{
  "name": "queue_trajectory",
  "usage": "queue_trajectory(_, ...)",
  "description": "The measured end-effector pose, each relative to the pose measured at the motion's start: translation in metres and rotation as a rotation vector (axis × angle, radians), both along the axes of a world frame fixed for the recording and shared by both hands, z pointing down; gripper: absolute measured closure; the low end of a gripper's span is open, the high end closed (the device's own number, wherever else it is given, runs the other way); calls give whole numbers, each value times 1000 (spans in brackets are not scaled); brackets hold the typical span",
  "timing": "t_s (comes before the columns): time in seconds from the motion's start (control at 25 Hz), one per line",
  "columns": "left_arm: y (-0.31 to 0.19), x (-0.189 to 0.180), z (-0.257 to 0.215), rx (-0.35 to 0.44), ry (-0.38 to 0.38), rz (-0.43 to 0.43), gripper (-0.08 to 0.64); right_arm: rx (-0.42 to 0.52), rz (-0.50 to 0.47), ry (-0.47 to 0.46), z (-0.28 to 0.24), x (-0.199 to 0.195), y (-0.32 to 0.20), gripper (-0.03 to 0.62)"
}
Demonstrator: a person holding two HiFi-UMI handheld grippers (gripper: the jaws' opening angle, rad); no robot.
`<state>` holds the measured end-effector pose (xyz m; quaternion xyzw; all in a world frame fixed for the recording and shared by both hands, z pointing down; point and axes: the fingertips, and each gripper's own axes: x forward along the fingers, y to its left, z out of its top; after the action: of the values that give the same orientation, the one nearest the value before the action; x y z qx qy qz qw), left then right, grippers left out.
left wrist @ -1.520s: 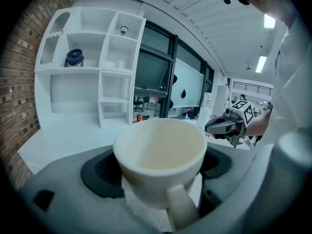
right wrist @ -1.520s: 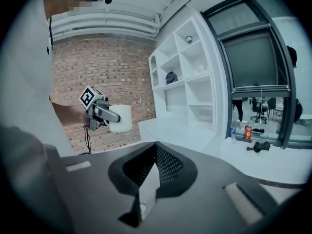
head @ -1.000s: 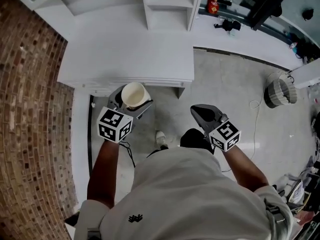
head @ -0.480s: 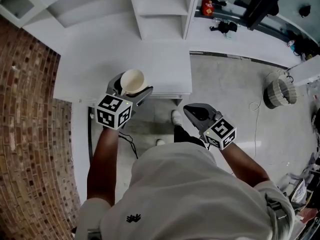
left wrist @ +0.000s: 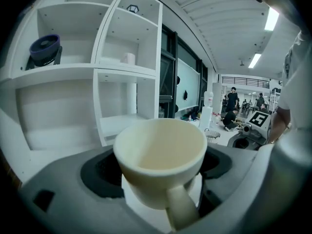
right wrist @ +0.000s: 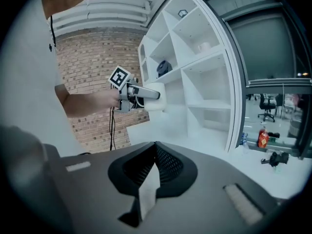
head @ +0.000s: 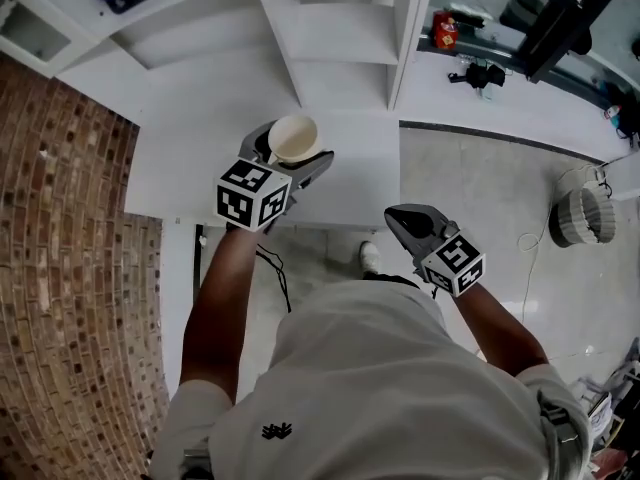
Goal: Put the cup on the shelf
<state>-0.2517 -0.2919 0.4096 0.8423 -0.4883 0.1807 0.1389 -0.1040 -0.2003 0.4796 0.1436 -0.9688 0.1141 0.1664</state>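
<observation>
carried forward since a second ago: cream cup [head: 293, 138] then just off the front edge of the white counter [head: 190, 158], now over it and nearer the shelf [head: 340, 38]. from the head view: left gripper [head: 294, 150] clamped on the cup from both sides, mouth up, short of the shelf's lower bays; right gripper [head: 405, 218] lower and to the right, off the counter's front edge, over grey floor [head: 480, 198], well apart from the cup. along the left gripper view: cup upright between the grey jaws, pressed at both sides, handle turned towards the camera; beyond it white shelf bays, with a dark blue round thing [left wrist: 45, 48] in an upper left bay and a small white item [left wrist: 128, 58] in the bay beside it. along the right gripper view: jaws drawn together at the tips, nothing between them; further off, left gripper held up in the air before the shelf on a bare forearm [right wrist: 85, 104], brick wall [right wrist: 87, 57] behind.
</observation>
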Motion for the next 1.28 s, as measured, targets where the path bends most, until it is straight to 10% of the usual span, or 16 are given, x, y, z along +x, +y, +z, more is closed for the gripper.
queue_trajectory(1.28, -272, 16, 5, -26, -63, -75, 126, -96, 154, -79, 25, 89, -153, 581)
